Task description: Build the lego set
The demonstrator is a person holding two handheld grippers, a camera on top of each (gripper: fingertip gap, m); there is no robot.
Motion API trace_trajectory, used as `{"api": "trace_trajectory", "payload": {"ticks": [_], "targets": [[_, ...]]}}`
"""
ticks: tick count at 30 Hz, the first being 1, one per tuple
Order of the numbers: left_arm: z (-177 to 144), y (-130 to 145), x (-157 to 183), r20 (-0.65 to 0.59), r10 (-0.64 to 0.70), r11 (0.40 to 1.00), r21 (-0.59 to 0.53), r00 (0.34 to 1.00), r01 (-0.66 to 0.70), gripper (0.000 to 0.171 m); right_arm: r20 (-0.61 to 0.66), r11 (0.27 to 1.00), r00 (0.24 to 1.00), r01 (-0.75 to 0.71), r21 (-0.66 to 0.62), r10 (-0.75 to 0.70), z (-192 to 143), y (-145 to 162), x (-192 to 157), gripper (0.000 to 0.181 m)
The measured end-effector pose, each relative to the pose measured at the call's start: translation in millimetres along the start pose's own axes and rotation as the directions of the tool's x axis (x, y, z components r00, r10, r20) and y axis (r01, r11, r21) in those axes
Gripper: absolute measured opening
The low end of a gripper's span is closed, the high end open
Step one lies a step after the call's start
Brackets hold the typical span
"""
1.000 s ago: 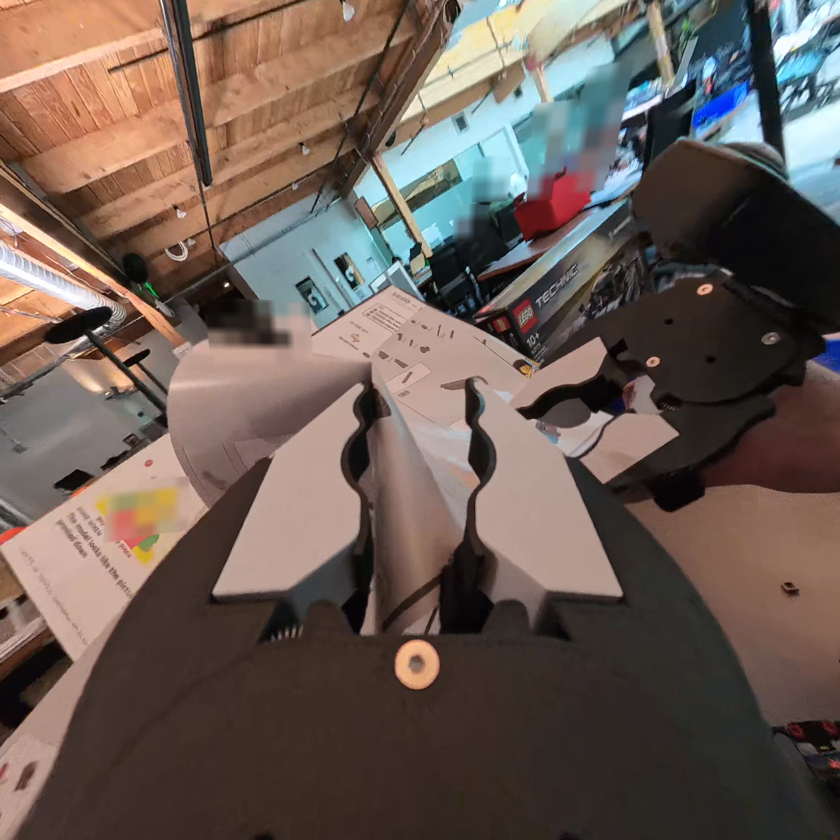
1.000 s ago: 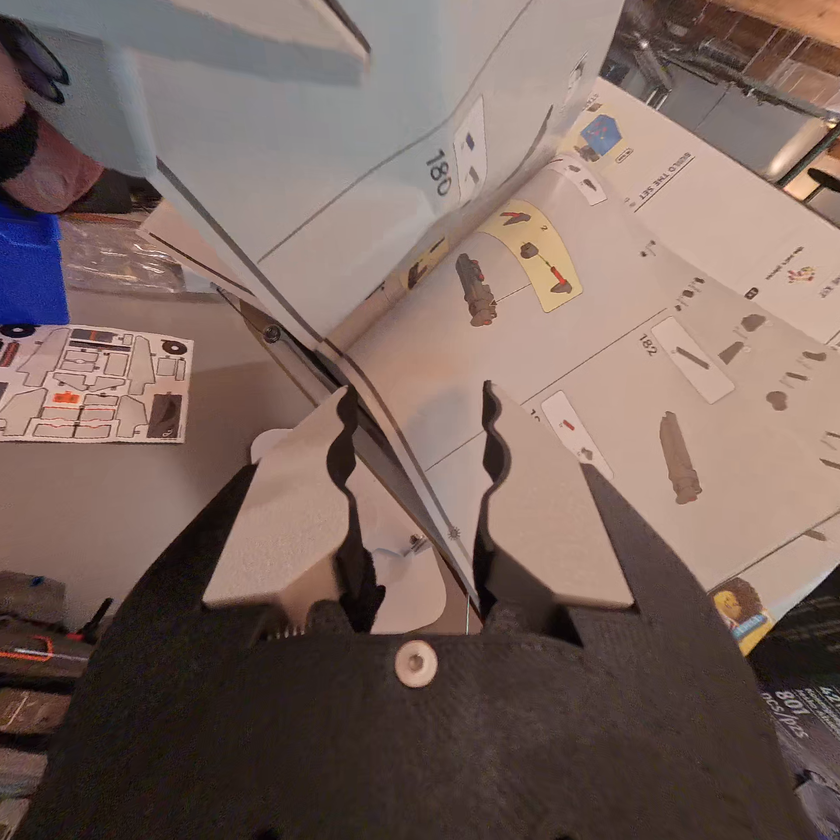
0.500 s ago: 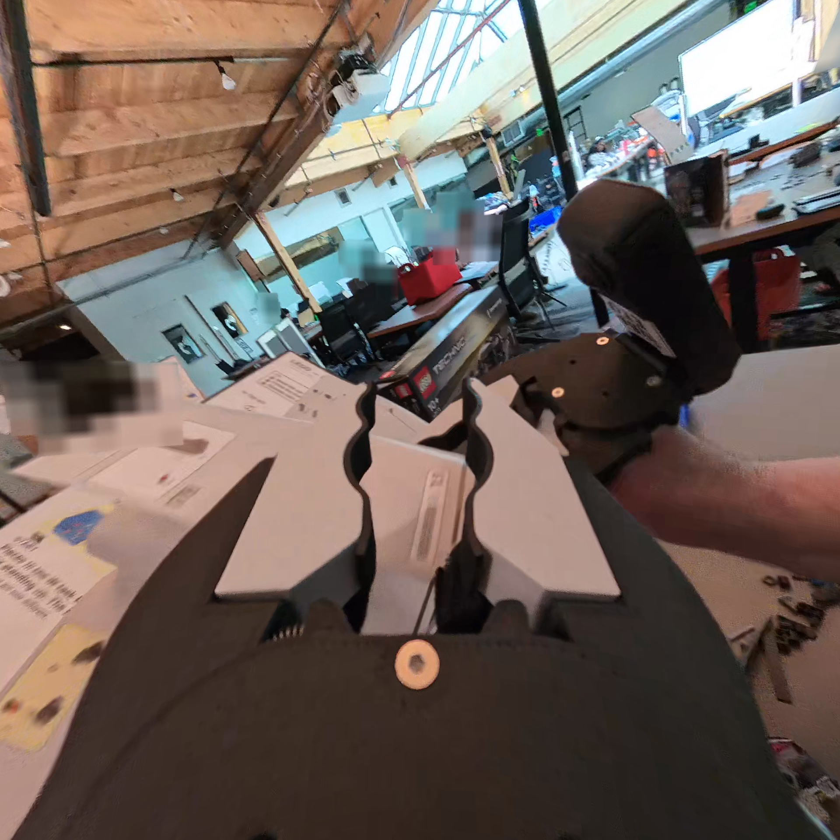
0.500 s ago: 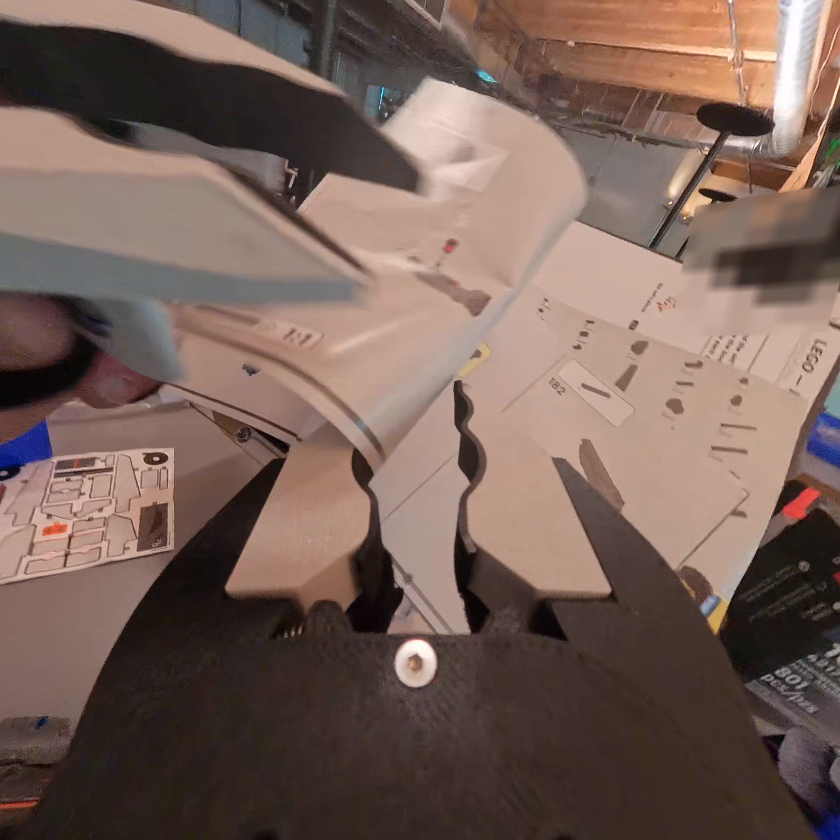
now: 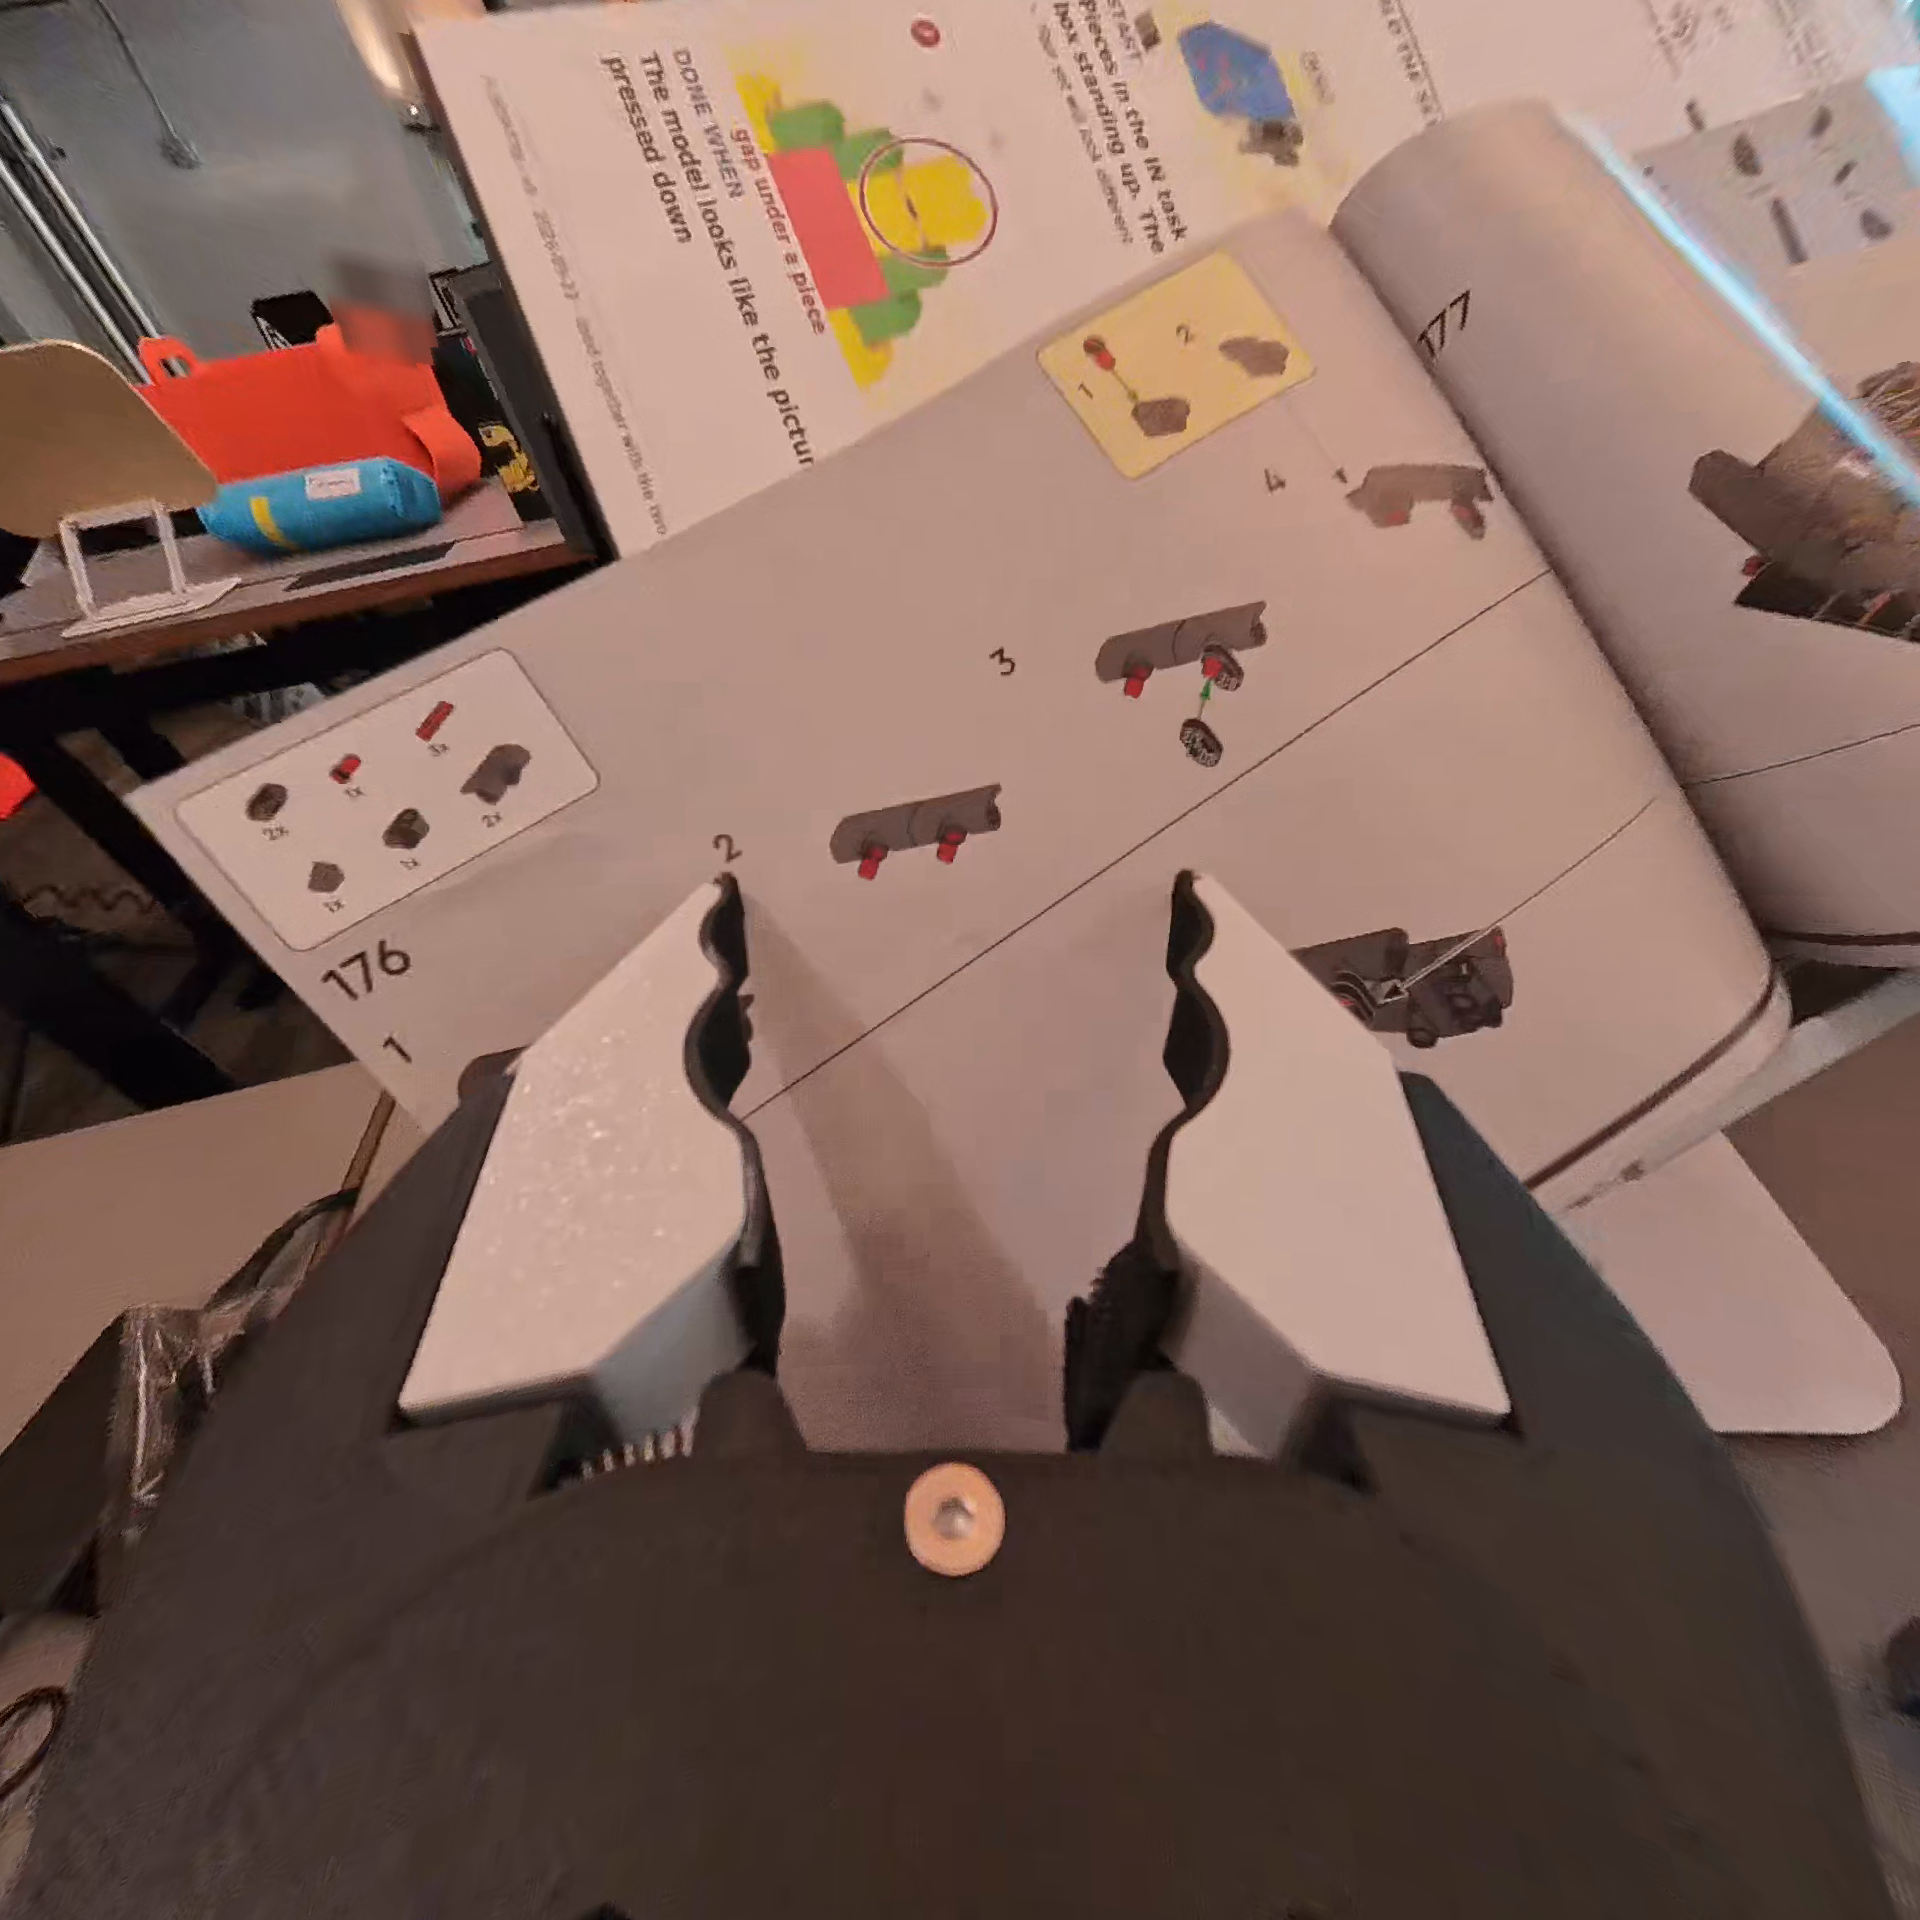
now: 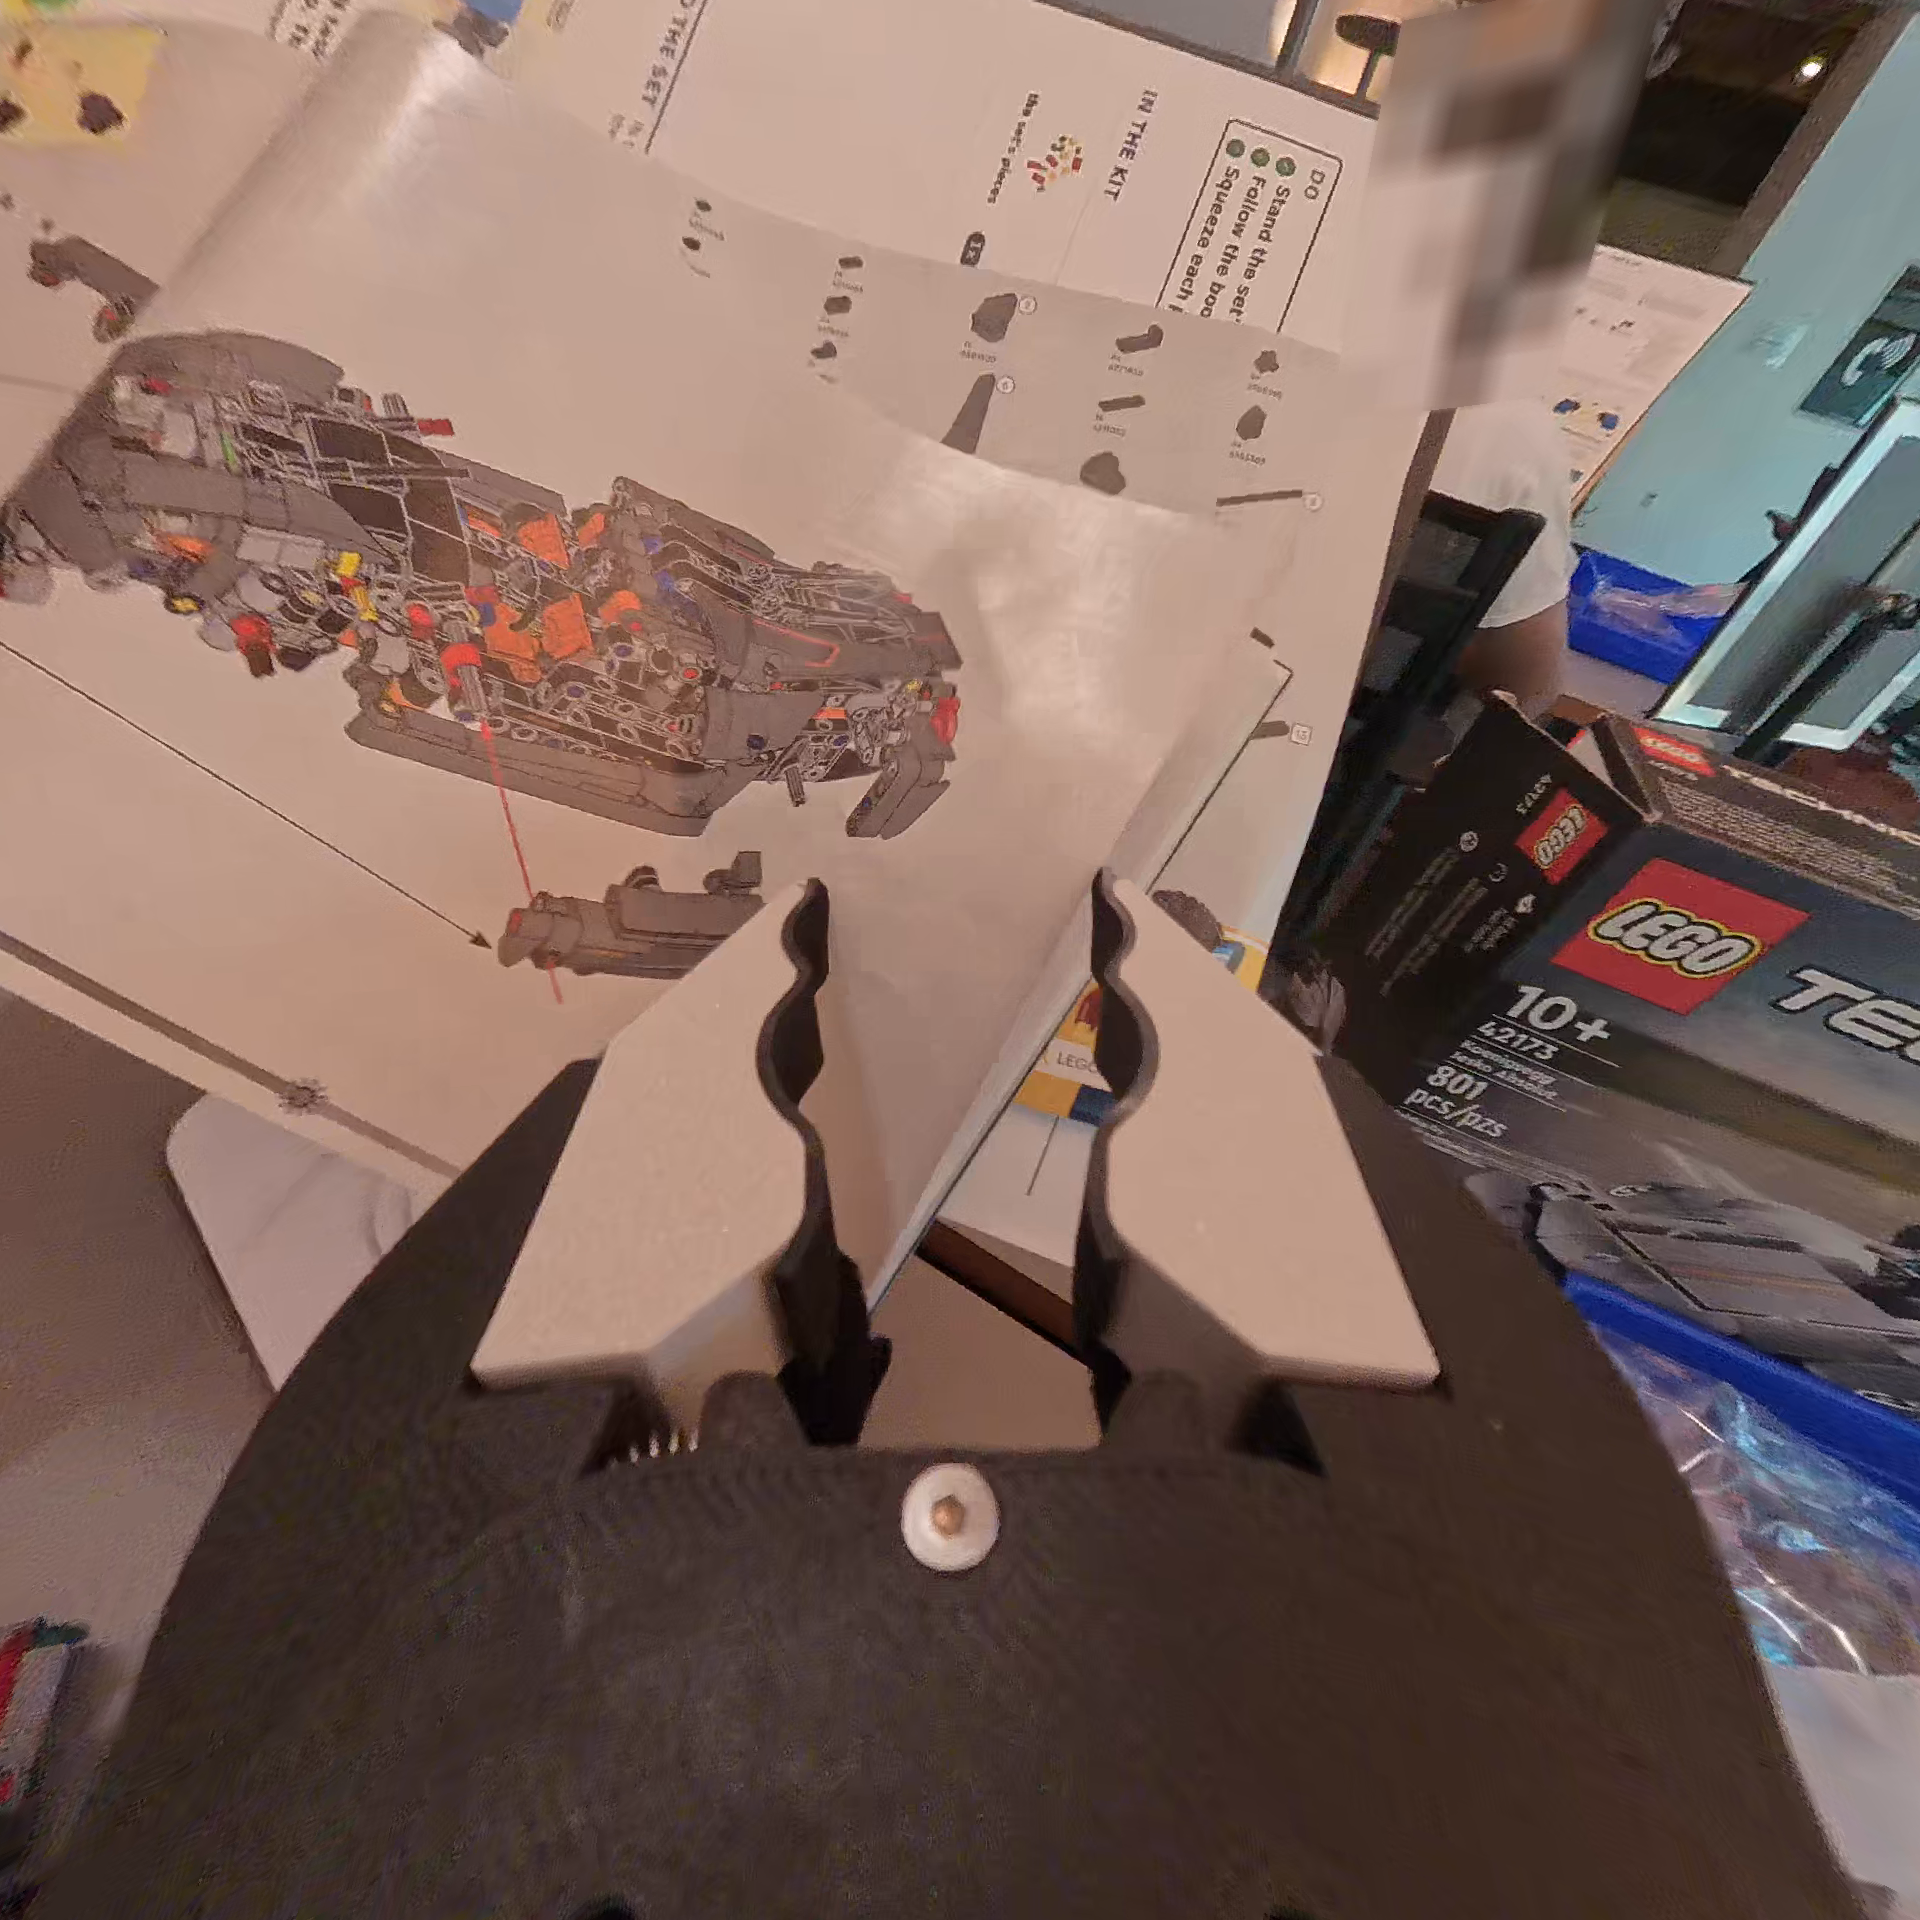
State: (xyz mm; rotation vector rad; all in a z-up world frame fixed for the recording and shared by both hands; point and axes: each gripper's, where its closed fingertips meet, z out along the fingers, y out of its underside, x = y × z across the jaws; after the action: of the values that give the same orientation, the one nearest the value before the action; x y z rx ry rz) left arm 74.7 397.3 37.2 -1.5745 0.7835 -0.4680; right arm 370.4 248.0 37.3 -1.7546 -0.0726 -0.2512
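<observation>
- Two grippers are yours here, and both face the open instruction booklet (image 5: pixel 935 665), the biggest thing in either view; it lies spread on a grey table (image 6: pixel 94 1164) and fills the space ahead of your fingers.
- In your left wrist view the booklet's left page, with its numbered build steps and a parts panel, lies flat, while the pages to the right curl up in a roll.
- In your right wrist view the right page carries a large drawing of the grey and orange model, and loose page edges stand up just ahead of your fingertips.
- A white printed sheet (image 5: pixel 831 187) with coloured brick pictures lies beyond the booklet's far edge.
- The dark set box (image 6: pixel 1621 987) sits to the right of the booklet, beside a blue bin (image 6: pixel 1745 1382) with clear bags in it.
- Your left gripper (image 5: pixel 951 883) has its jaws spread wide with nothing between them; the page shows through the gap, and whether the tips touch it cannot be told.
- Your right gripper (image 6: pixel 956 888) is parted less widely and grips nothing; a raised page edge runs up through the gap, nearer the left finger, without being pinched.
- An orange bag (image 5: pixel 301 405) and a blue pouch (image 5: pixel 322 509) lie on a far bench at your left.
</observation>
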Motion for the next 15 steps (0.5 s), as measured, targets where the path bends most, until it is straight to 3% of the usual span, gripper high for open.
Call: {"api": "trace_trajectory", "payload": {"ticks": [7, 15], "targets": [[8, 4, -1, 0.042, 0.025, 0.999, -0.029, 0.999, -0.023, 0.078, -0.041, 0.998, 0.997, 0.059, -0.013, -0.06, -10, 0, 13, 0.054], [10, 2, 6, 0.064, 0.077, 0.997, -0.017, 0.995, -0.076, 0.059, 0.017, 0.978, 0.979, 0.205, 0.031, -0.205, -25, -22, -14, 0.05]]}}
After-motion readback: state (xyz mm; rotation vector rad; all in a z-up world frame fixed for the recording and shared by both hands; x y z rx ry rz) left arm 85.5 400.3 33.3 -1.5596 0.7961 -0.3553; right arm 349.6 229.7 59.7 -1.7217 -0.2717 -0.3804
